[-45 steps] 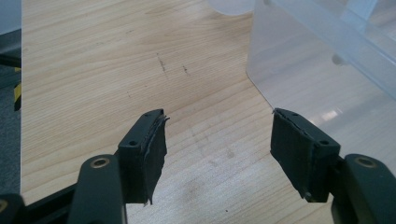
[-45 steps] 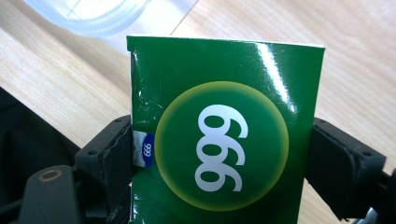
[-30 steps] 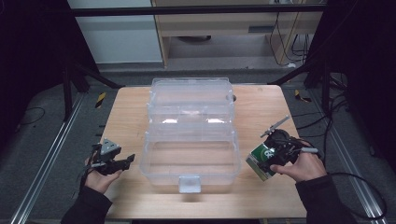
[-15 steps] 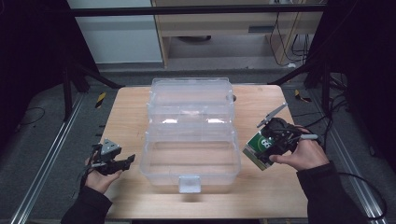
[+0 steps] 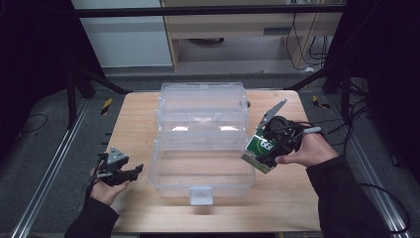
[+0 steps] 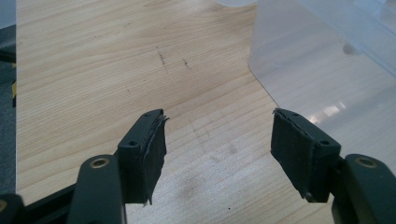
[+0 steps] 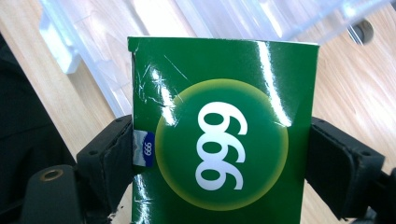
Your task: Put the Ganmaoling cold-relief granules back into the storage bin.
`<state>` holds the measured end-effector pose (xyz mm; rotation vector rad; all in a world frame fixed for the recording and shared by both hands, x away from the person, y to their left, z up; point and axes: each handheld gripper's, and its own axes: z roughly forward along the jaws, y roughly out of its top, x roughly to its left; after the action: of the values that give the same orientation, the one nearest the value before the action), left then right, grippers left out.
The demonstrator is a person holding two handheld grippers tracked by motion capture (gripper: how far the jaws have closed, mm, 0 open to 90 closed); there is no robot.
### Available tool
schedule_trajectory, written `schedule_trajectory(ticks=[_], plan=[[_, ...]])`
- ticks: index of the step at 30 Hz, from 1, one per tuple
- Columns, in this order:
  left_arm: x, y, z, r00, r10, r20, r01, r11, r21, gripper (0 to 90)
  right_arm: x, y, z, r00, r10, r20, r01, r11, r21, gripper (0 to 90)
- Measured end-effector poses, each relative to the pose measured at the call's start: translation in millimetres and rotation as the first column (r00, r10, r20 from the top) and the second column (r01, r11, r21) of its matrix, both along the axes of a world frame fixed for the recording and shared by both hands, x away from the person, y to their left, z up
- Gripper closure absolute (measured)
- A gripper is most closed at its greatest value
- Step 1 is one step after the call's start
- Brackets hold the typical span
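Observation:
A green box [image 5: 261,148] marked "999" in white [image 7: 219,144] is clamped between the two black jaws of my right gripper [image 5: 265,148]. It hangs above the table at the right rim of the clear plastic bin [image 5: 203,179], tilted. The bin stands open in the middle of the table, its lid [image 5: 203,101] folded back behind it. My left gripper [image 5: 126,173] rests low at the bin's left side, jaws wide apart with bare wood between them [image 6: 219,154]. In the left gripper view the bin's wall [image 6: 322,60] is on the right.
The wooden table [image 5: 292,198] carries the bin, with a latch tab [image 5: 200,195] at its front. Aluminium rails [image 5: 44,183] run along the left and right. A wooden cabinet [image 5: 237,29] and cables [image 5: 317,44] stand beyond the far edge.
My right gripper has lifted the green box and carried it left toward the bin's right rim. The left gripper has stayed where it was.

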<state>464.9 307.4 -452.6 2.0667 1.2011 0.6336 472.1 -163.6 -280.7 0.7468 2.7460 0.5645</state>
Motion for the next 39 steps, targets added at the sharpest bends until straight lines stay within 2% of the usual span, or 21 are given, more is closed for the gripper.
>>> schedule_trajectory(ticks=[7,10,13,16,19,23,29,35,38,39], plan=[[0.1,-0.4,-0.4,1.0000,-0.001,-0.001,0.001,1.0000,-0.002,34.6,6.9,12.0,-1.0,0.9971,0.067,-0.036,-0.067,0.9977,0.005,17.4],[0.3,-0.4,-0.5,1.0000,-0.003,-0.001,0.003,1.0000,-0.003,34.5,8.4,17.1,-0.6,0.9960,0.083,-0.034,-0.082,0.9966,0.004,17.4],[0.5,-0.3,-1.1,1.0000,-0.002,-0.003,0.002,1.0000,-0.001,34.5,9.1,22.3,-0.8,0.9907,0.133,-0.029,-0.133,0.9911,-0.005,17.4],[0.2,-0.3,-0.9,1.0000,-0.003,-0.002,0.003,1.0000,-0.001,34.5,10.1,28.9,-1.6,0.9827,0.180,-0.045,-0.180,0.9836,-0.011,17.5],[0.2,-0.6,-1.2,1.0000,-0.004,-0.003,0.004,1.0000,0.001,34.5,12.5,36.5,-4.7,0.9733,0.226,-0.042,-0.227,0.9737,-0.024,17.4],[0.3,-0.6,-1.4,1.0000,-0.005,-0.005,0.005,1.0000,0.002,34.5,14.6,46.0,-7.2,0.9596,0.272,-0.070,-0.275,0.9612,-0.025,17.4],[0.3,-1.6,-1.8,0.9999,-0.009,-0.006,0.010,1.0000,0.002,34.5,19.6,56.2,-16.3,0.9366,0.337,-0.094,-0.345,0.9348,-0.084,17.4],[0.7,-1.5,-2.8,0.9999,-0.012,-0.011,0.012,0.9999,0.006,34.5,22.4,60.9,-22.7,0.9129,0.393,-0.110,-0.403,0.9102,-0.093,17.4],[0.6,-1.7,-2.9,0.9998,-0.012,-0.013,0.012,0.9999,0.006,34.5,22.8,64.5,-26.1,0.8948,0.429,-0.122,-0.442,0.8905,-0.108,17.4],[0.5,-1.6,-2.9,0.9999,-0.013,-0.012,0.013,0.9999,0.007,34.5,22.5,65.3,-27.0,0.8948,0.428,-0.127,-0.442,0.8904,-0.111,17.4]])
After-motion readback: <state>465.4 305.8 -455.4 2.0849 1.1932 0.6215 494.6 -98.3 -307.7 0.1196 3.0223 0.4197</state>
